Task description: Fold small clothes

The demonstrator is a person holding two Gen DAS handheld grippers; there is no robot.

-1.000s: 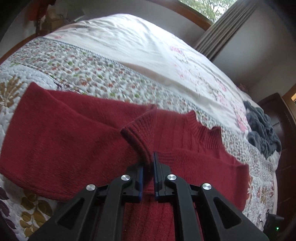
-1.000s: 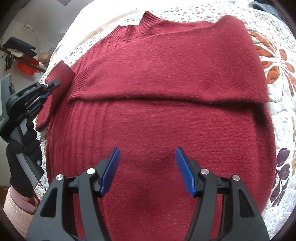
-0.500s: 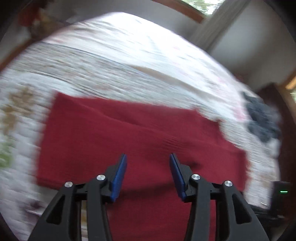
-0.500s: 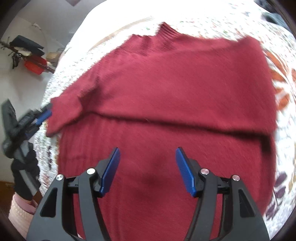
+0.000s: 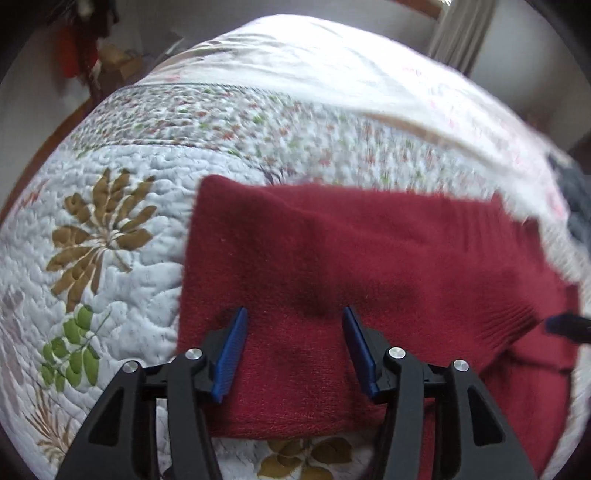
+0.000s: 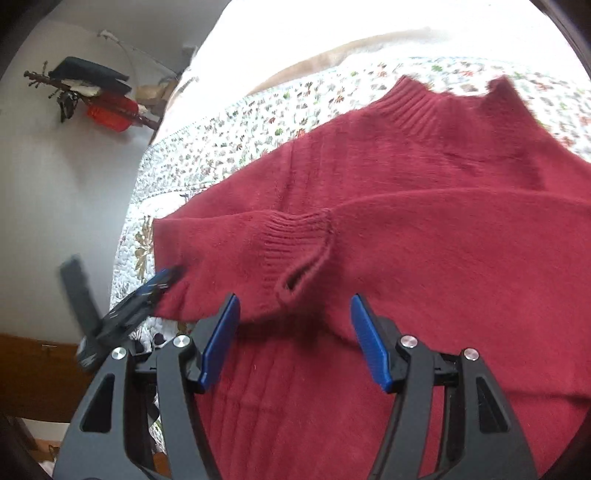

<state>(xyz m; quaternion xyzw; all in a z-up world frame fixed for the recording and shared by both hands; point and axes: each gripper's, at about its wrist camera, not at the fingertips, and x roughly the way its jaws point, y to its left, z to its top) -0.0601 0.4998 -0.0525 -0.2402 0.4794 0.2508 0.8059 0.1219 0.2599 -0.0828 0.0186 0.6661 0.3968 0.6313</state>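
A dark red knit sweater [image 6: 424,258] lies flat on the floral quilt [image 5: 110,229], collar [image 6: 417,107] toward the far side. Both sleeves are folded across the chest, and one ribbed cuff [image 6: 295,240] lies just ahead of my right gripper [image 6: 295,314]. That gripper hovers open over the sweater's lower body, holding nothing. My left gripper [image 5: 293,332] is open above the sweater's folded left edge, empty too. It shows blurred in the right wrist view, the left gripper [image 6: 166,280] at the sweater's left edge. A right fingertip [image 5: 565,325] shows at the left wrist view's right rim.
A grey garment [image 5: 576,206] lies at the bed's far right. A pale cover [image 5: 332,66] spans the head of the bed. A wall rack [image 6: 96,96] with red and black items hangs beyond the left side, above brown wooden furniture [image 6: 33,373]. Curtain [image 5: 461,33] at back.
My left gripper has let go of the sleeve cuff, opened, and swung toward the sweater's left edge. The sleeve now lies across the chest. My right gripper stayed open and shifted left.
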